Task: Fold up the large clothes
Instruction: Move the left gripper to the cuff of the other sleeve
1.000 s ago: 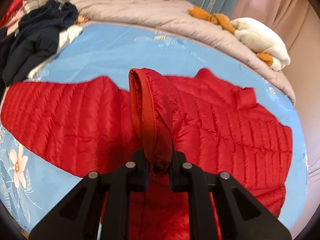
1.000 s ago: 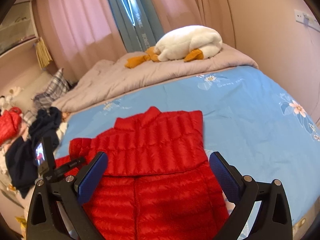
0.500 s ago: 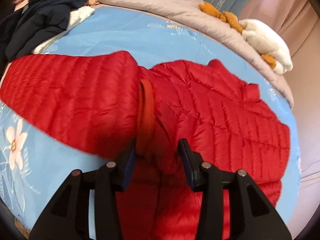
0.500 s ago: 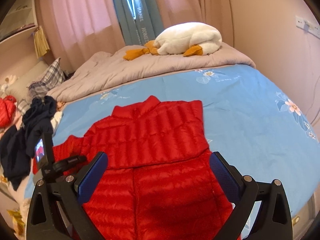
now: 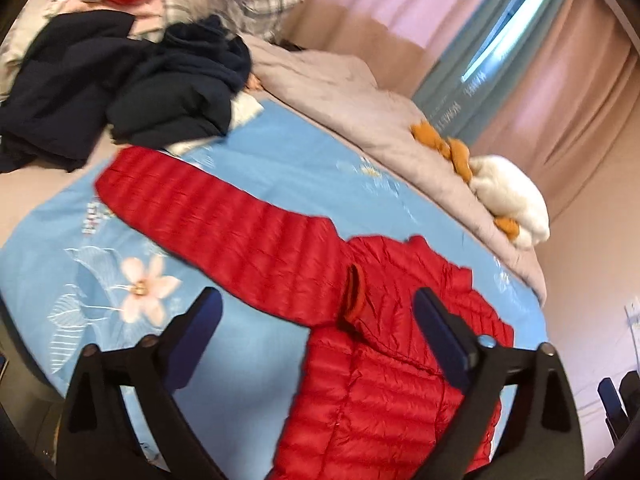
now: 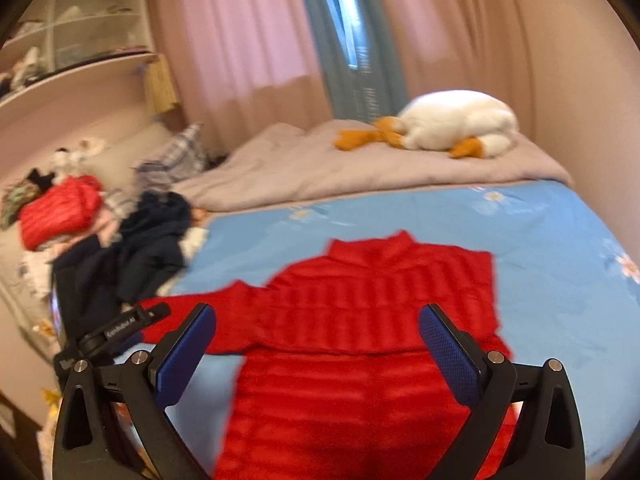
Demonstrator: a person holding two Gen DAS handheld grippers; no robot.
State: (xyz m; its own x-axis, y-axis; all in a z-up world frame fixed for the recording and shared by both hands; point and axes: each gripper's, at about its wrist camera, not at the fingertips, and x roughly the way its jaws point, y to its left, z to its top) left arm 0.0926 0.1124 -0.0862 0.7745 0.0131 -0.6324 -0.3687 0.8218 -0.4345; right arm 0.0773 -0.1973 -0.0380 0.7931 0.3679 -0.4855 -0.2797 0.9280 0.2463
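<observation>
Quilted red fabric marks the puffer jacket [image 5: 384, 380], which is laid flat on the blue floral bedsheet [image 5: 280, 160] of the bed. One sleeve [image 5: 224, 220] is stretched out sideways toward the dark clothes pile [image 5: 120, 80], and a cuff [image 5: 354, 296] is seen folded over near the shoulder. The left claw [image 5: 316, 316] is held released above the jacket, nothing between its blue pads. The right claw [image 6: 318, 340] is likewise spread wide and empty over the jacket's lower body. The hem is cut off by the frame bottom, and both views are blurred, so stitching detail cannot be made out. Open sheet is left beyond the collar, up to the grey duvet [image 6: 360, 168] carrying a plush goose [image 6: 452, 124].
</observation>
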